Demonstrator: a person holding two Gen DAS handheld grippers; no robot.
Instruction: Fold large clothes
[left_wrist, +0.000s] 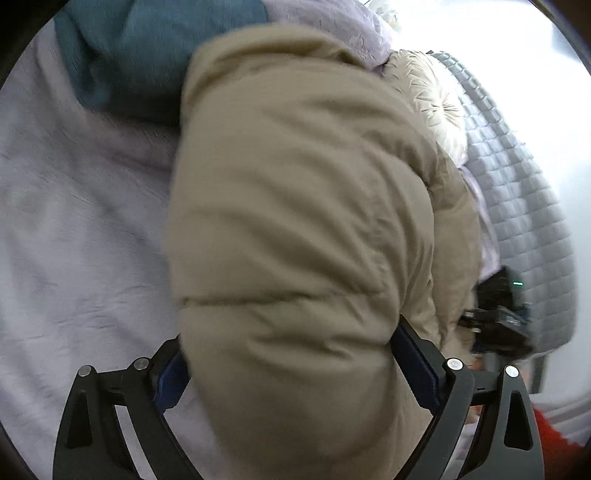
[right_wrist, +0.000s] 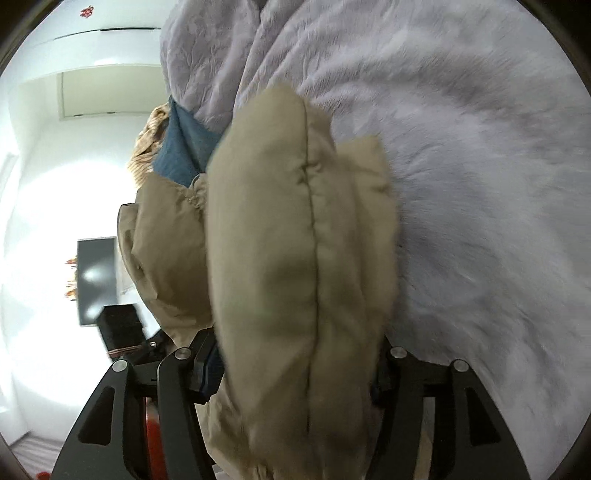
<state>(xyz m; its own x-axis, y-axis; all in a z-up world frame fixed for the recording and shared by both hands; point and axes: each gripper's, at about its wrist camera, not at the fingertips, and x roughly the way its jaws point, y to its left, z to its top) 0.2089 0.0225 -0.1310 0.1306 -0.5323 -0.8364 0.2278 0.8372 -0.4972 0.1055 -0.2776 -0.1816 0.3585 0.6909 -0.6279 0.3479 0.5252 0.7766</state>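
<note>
A beige puffer jacket lies bunched on a pale lilac fleece blanket. My left gripper is shut on a thick fold of the jacket, which bulges out between its blue pads. In the right wrist view the jacket fills the middle, and my right gripper is shut on another thick fold of it. The right gripper also shows in the left wrist view, at the jacket's right edge. The fingertips of both grippers are hidden by fabric.
A teal cloth lies beyond the jacket on the blanket. A gold pleated cushion and a grey quilted cover lie at the right. A dark screen hangs on a white wall at the left in the right wrist view.
</note>
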